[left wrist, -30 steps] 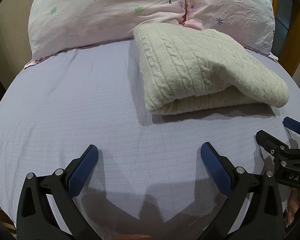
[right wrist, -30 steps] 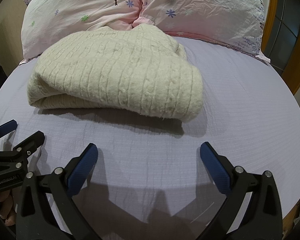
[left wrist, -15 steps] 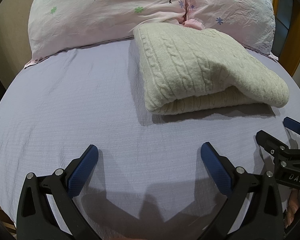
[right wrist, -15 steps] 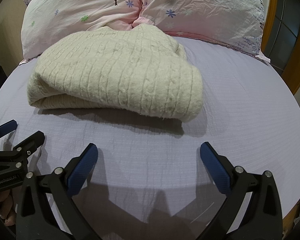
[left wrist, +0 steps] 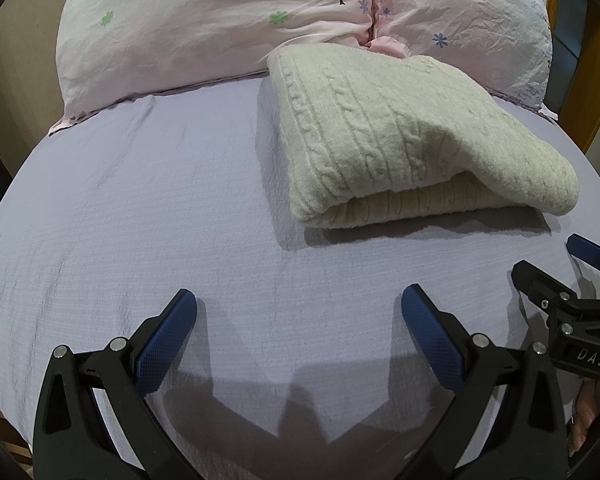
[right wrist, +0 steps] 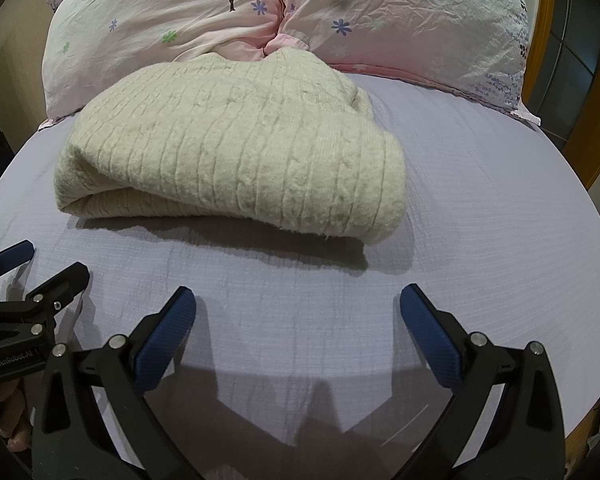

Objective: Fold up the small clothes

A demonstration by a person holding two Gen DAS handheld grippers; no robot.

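A cream cable-knit sweater (left wrist: pixel 404 140) lies folded on the lilac bed sheet (left wrist: pixel 140 208), its back edge against the pillows. It also shows in the right wrist view (right wrist: pixel 236 156). My left gripper (left wrist: pixel 299 308) is open and empty, over the sheet in front of the sweater's left end. My right gripper (right wrist: pixel 298 308) is open and empty, over the sheet in front of the sweater's right end. Each gripper shows at the edge of the other's view: the right one (left wrist: pixel 556 268) and the left one (right wrist: pixel 40 264).
Two pink floral pillows (left wrist: pixel 220 20) (right wrist: pixel 412 12) lie side by side behind the sweater. A wooden bed frame (right wrist: pixel 596 132) runs along the right. The sheet (right wrist: pixel 500 220) stretches to both sides of the sweater.
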